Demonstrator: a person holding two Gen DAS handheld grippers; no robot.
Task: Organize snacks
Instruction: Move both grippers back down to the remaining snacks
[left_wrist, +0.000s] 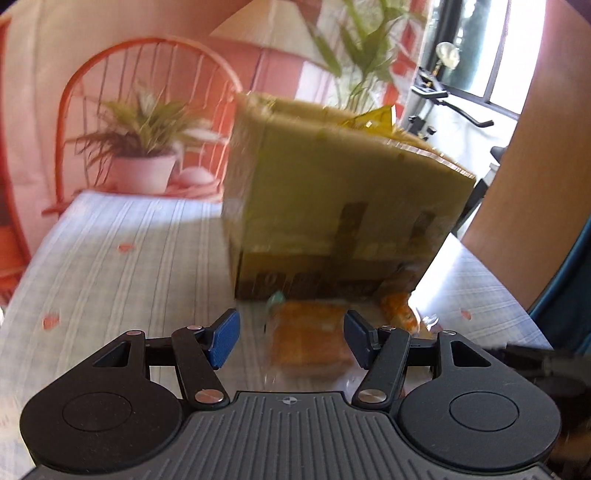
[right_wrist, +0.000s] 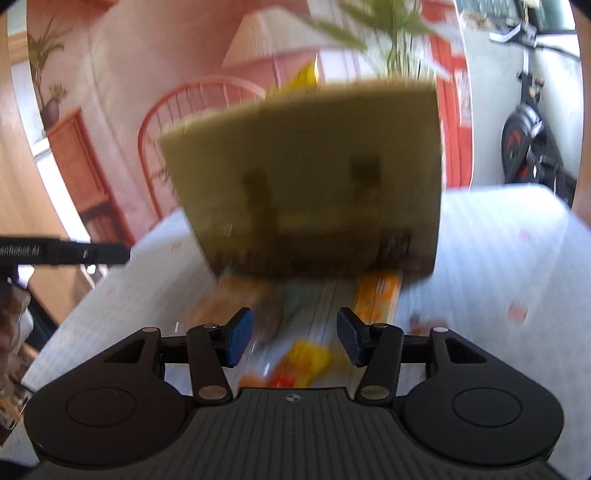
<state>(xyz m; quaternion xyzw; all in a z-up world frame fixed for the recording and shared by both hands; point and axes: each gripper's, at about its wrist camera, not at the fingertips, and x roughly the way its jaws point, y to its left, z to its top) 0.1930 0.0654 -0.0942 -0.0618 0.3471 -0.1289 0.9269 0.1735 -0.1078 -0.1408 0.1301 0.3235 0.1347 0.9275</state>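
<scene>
From the left wrist camera, the left gripper (left_wrist: 291, 338) is hanging over a table (left_wrist: 122, 266) covered in a pale striped cloth, its blue pads (left_wrist: 226, 338) standing roughly half apart and gripping nothing. An orange snack packet (left_wrist: 308, 338) is lying flat on the cloth in the gap between the pads, touched by neither. Just beyond it a cardboard box (left_wrist: 332, 206) is sitting toward the table's far edge, a yellow wrapper (left_wrist: 373, 118) poking out of its open top. A second orange packet (left_wrist: 400, 312) is resting at the box's near right corner. A potted plant (left_wrist: 144, 155) and an orange chair back (left_wrist: 155, 92) are standing past the far edge.

From the right wrist camera, blurred by motion, the right gripper (right_wrist: 295, 338) is pointing at the same cardboard box (right_wrist: 306, 177), its jaws about half open and empty. A yellow-and-red packet (right_wrist: 303, 363) is lying on the cloth between the pads (right_wrist: 238, 338), apart from both. An orange packet (right_wrist: 376, 299) is lying against the foot of the box to the right, and another orange one (right_wrist: 218, 299) to the left. An exercise bike (right_wrist: 524, 140) is standing beyond the table's right edge.
</scene>
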